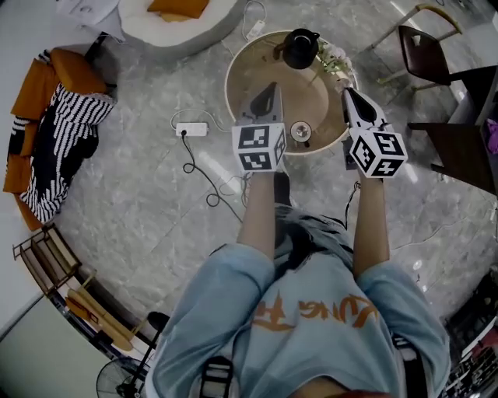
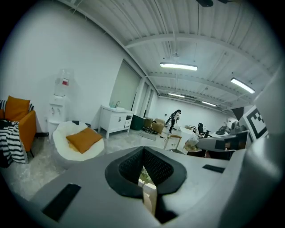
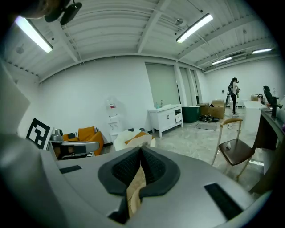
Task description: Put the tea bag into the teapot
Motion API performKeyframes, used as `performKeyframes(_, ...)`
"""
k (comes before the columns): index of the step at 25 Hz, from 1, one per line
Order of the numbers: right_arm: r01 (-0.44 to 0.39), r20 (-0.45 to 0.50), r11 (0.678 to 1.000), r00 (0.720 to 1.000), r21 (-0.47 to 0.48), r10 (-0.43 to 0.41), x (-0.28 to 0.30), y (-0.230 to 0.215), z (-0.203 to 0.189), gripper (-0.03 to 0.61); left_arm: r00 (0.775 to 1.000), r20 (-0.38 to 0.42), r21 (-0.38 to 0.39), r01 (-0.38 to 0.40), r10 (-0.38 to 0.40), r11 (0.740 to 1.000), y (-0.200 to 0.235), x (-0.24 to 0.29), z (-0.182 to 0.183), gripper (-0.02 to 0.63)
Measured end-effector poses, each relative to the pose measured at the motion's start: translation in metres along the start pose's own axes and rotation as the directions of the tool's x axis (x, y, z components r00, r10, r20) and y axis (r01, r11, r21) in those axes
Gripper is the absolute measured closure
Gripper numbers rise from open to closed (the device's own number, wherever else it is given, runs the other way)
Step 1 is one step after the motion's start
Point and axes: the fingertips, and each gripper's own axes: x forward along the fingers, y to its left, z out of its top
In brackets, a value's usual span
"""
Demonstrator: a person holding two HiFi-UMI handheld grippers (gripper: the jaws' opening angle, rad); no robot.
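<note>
Plainly, left gripper (image 1: pixel 271 88) and right gripper (image 1: pixel 347 92) were clenched on nothing; a careless reach might topple the teapot (image 1: pixel 299 48).

table (image 1: pixel 236 84): ahead of the person
teapot (image 1: pixel 300 48): on table, far side
plant (image 1: pixel 334 59): on table, just right of teapot
small round item (image 1: pixel 301 131): on table, near edge
power strip (image 1: pixel 191 129): on floor, left of table
beanbag (image 1: pixel 179 22): behind table, to its left
sofa (image 1: pixel 35 132): far left
chair (image 1: pixel 424 50): right of table
</note>
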Motion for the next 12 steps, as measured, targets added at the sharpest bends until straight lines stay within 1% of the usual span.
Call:
performKeyframes(3, -0.012, -0.032, 1.000, 0.999, 0.007, 0.012, 0.032, 0.006, 0.004, 0.562, 1.000, -0.010, -0.030, 0.002, -0.002, 1.000, 0.021, 0.023, 0.005, 0.589)
performKeyframes(5, -0.021, -0.055, 1.000, 0.998, 0.024, 0.022, 0.045, 0.008, -0.001, 0.562, 1.000, -0.027, -0.054, 0.011, -0.013, 0.999, 0.028, 0.035, -0.002, 0.589)
performKeyframes(8, 0.003, -0.090, 0.998, 0.996, 0.055, 0.002, 0.053, 0.000, -0.015, 0.561, 0.997, -0.071, -0.070, 0.035, -0.040, 0.997, 0.029, 0.047, -0.018, 0.589)
performKeyframes(10, 0.009, -0.082, 0.997, 0.997, 0.081, -0.003, 0.056, -0.010, -0.013, 0.562, 0.995, -0.088, -0.069, 0.045, -0.051, 0.997, 0.028, 0.057, -0.018, 0.589)
performKeyframes(12, 0.004, -0.052, 0.994, 0.999, 0.113, 0.002, 0.058, -0.020, -0.005, 0.562, 0.994, -0.092, -0.064, 0.051, -0.057, 0.997, 0.027, 0.067, -0.013, 0.589)
